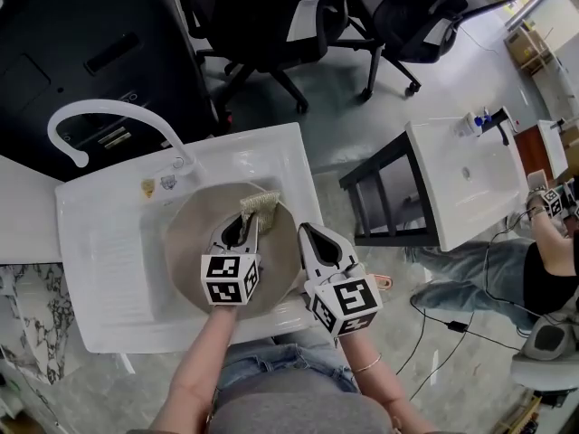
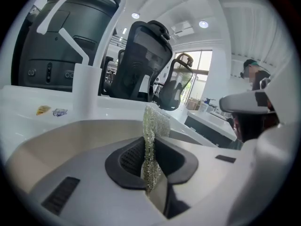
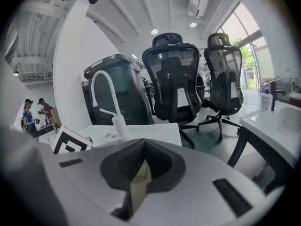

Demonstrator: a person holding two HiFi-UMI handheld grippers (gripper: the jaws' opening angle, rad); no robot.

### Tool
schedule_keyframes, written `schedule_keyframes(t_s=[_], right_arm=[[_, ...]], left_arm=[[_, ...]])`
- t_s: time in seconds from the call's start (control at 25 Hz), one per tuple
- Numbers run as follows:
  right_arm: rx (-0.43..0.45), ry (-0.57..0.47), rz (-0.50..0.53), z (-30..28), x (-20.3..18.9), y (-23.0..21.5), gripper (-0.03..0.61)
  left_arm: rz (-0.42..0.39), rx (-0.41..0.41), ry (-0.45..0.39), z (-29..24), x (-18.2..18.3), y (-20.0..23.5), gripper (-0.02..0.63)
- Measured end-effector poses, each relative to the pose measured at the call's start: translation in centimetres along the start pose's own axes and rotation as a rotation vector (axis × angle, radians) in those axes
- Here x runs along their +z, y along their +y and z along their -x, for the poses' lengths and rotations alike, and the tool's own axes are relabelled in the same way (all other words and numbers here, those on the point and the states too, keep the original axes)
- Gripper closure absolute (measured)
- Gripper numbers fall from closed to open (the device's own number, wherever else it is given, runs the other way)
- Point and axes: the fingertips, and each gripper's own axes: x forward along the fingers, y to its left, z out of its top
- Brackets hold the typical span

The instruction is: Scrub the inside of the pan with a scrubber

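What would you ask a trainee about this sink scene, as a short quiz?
1. True or false: the left gripper holds the scrubber.
2. Where is the pan? A) in the sink B) on a stove C) in an oven
3. Fill in: the right gripper is shut on the pan's ____.

Key: 1 true; 2 A; 3 rim.
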Motion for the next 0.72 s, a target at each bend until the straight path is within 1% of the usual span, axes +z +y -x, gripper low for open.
schedule_keyframes(t_s=[0.44, 0.72], right_arm=[[0.041, 0.033, 0.025, -1.7, -0.2, 1.5, 0.568], [0.047, 0.036, 0.042, -1.8, 0.0, 2.2, 0.568]], left_arm=[[0.008, 0.191, -0.033, -0.4, 1.4, 6.2, 0.551], [-0.037, 0.292, -0.037, 0.4, 1.6, 8.5, 0.549]])
